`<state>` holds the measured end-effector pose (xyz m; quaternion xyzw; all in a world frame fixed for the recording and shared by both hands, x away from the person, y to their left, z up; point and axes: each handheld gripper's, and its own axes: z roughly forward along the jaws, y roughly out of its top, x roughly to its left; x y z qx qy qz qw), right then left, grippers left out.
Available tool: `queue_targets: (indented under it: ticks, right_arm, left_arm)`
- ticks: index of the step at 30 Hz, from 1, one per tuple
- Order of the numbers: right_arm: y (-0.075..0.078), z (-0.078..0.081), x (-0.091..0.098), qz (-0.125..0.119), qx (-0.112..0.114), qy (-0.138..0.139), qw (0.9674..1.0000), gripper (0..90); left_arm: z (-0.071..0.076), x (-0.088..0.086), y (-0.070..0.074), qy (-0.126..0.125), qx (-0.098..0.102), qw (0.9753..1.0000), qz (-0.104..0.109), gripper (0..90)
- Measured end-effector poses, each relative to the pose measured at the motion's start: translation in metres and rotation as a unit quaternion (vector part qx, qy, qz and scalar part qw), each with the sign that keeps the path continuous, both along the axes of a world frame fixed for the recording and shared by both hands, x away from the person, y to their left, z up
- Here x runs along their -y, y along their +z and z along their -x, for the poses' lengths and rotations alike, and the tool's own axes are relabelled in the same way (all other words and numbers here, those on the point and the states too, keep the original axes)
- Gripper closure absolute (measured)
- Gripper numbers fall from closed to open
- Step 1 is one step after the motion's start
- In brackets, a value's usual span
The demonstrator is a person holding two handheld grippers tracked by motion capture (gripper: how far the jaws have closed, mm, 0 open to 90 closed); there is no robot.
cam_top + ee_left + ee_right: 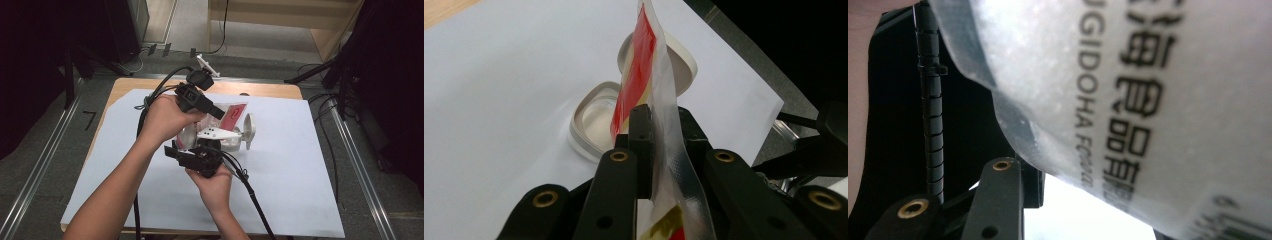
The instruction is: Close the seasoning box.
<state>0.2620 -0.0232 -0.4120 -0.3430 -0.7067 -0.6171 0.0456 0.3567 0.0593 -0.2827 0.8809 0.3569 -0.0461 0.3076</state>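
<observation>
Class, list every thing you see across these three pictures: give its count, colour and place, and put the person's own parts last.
Pouch: one, clear plastic with a red and yellow print, held up on edge over the middle of the sheet.
Container: one, white, open, lying on the sheet beyond the pouch.
Lid: one, white, behind the container.
Sheet: one, white, covering most of the table.
Table: one, light wood, showing at the far edge.
Left tool: one, black, shut on the pouch's edge.
Right tool: one, black, close against the pouch's printed side; its grip is hard to judge.
Hands: two, entering from below.
</observation>
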Motion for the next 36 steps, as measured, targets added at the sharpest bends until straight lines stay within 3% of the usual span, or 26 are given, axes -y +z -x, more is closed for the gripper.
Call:
queue_targets:
  ticks: [17,36]
  right_arm:
    - [0.0,-0.01,-0.007,-0.005,-0.003,-0.001,1.0,59.5]
    - [0.002,-0.01,-0.01,-0.008,-0.005,0.002,0.9999,57.7]
  left_arm:
    - [-0.005,-0.006,0.001,0.013,0.016,0.9998,0.002,82.7]
    - [-0.003,-0.009,0.003,0.014,0.015,0.9998,-0.004,82.7]
